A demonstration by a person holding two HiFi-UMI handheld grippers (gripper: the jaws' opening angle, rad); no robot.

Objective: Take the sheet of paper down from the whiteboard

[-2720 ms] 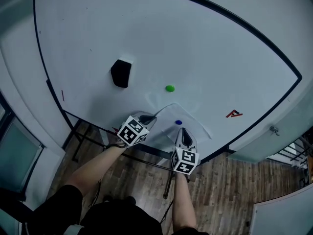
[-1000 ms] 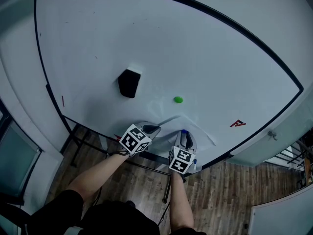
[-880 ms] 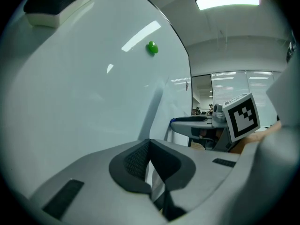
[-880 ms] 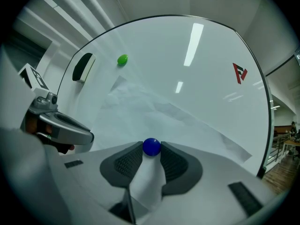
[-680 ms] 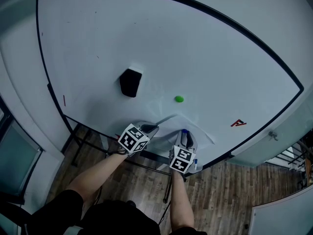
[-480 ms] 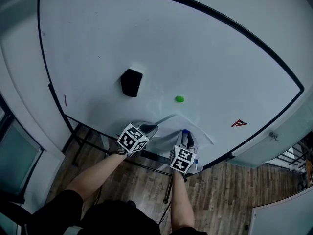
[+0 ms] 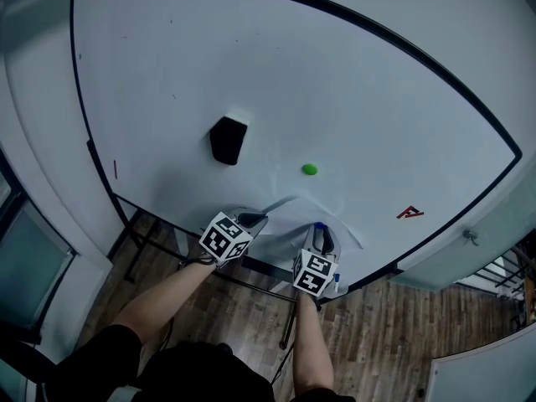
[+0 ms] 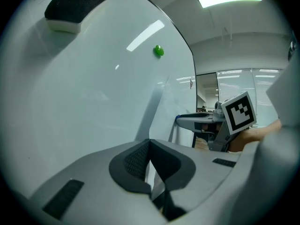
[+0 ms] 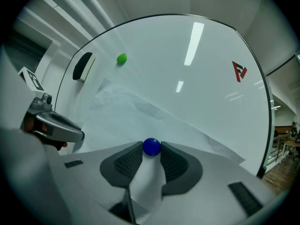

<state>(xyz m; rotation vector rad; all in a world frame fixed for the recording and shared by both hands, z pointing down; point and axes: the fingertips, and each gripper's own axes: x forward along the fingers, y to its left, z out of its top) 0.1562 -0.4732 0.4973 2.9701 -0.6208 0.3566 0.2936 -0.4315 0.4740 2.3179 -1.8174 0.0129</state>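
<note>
The white sheet of paper (image 7: 289, 212) hangs low on the whiteboard (image 7: 335, 74); its upper left edge is peeled away from the board. My left gripper (image 7: 261, 218) is shut on that edge, and in the left gripper view the paper (image 8: 159, 109) runs straight into the closed jaws (image 8: 149, 142). My right gripper (image 7: 318, 229) is shut on the blue magnet (image 7: 317, 225) over the sheet's right part. In the right gripper view the blue magnet (image 9: 151, 146) sits between the two pads (image 9: 129, 161), with the paper (image 9: 140, 109) beneath and beyond.
A green magnet (image 7: 310, 169) sticks to the board just above the sheet. A black eraser (image 7: 228, 140) sits up and to the left, and a red logo (image 7: 409, 213) lies to the right. The board's stand and a wooden floor (image 7: 377, 333) lie below.
Since the earliest frame my right gripper has closed on the blue magnet and the sheet's top has come off the board. Over the last second both grippers have hardly moved.
</note>
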